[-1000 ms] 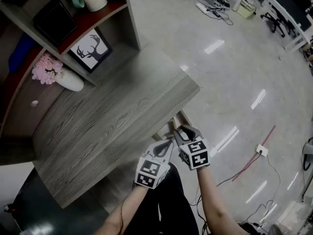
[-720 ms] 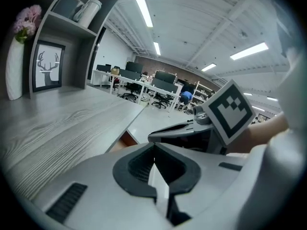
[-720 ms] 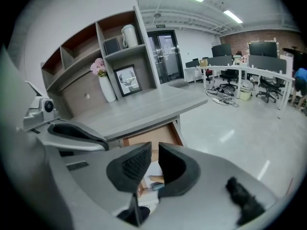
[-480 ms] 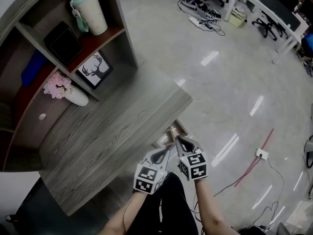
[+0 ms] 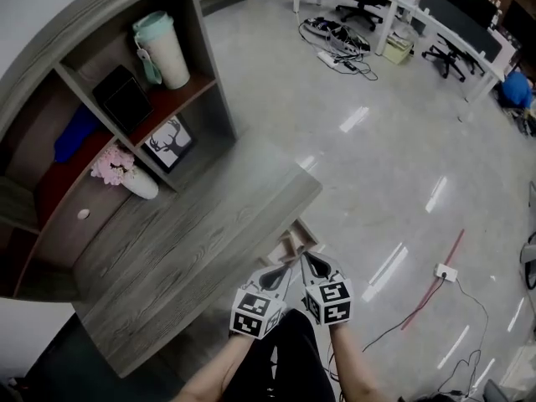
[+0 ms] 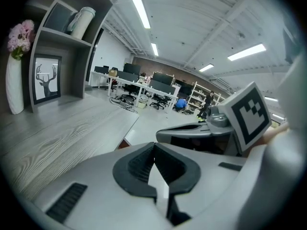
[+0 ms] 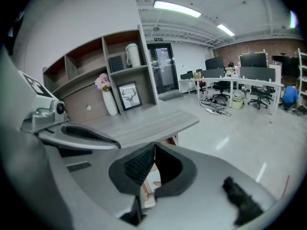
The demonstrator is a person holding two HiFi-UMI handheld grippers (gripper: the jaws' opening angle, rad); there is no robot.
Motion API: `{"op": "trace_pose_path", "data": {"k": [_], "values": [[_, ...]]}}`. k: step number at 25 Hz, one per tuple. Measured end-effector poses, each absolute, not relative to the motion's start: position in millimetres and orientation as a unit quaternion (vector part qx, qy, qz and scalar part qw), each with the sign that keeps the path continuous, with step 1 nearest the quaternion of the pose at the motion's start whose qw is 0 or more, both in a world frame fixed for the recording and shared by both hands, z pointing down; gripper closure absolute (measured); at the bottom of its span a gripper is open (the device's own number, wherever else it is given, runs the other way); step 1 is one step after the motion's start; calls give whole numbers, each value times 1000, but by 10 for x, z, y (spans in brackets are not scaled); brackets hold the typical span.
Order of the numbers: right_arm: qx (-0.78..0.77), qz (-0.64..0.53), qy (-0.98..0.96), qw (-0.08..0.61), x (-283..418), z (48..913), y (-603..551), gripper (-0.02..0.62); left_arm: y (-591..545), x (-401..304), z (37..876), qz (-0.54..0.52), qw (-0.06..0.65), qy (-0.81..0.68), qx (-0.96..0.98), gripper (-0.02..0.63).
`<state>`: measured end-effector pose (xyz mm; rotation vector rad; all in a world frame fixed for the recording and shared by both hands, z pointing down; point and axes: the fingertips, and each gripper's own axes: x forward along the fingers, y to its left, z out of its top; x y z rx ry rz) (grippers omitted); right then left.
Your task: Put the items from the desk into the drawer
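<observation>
The grey wood desk [image 5: 193, 241] has a bare top. Beneath its near right corner shows the pale inside of an open drawer [image 5: 293, 243]. My left gripper [image 5: 285, 270] and right gripper [image 5: 306, 260] hang side by side just in front of that drawer, over the person's lap. In the left gripper view the left gripper [image 6: 153, 145] is shut, tips together, holding nothing. The right gripper [image 7: 154, 145] has just been closing and is shut with nothing between its pads; part of the drawer [image 7: 151, 188] shows below it.
A shelf unit at the desk's back holds a white vase of pink flowers [image 5: 126, 174], a deer picture [image 5: 170, 141], a lidded cup [image 5: 163, 48], a black box [image 5: 126, 99] and something blue [image 5: 75, 132]. Shiny floor, cables [image 5: 339, 40] and office chairs lie to the right.
Both grippers have lifted and drawn back from the drawer toward the person. The right gripper's jaws have closed. More of the shelf unit has come into the head view.
</observation>
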<state>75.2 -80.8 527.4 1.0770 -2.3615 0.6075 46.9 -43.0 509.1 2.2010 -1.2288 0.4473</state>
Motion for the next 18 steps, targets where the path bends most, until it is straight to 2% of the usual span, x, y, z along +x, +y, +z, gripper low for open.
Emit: {"op": "trace_pose_path", "data": {"k": [18], "values": [[432, 161, -866, 194, 854, 4418, -538, 583, -399, 593, 4360, 137, 239, -433, 859, 595]]}}
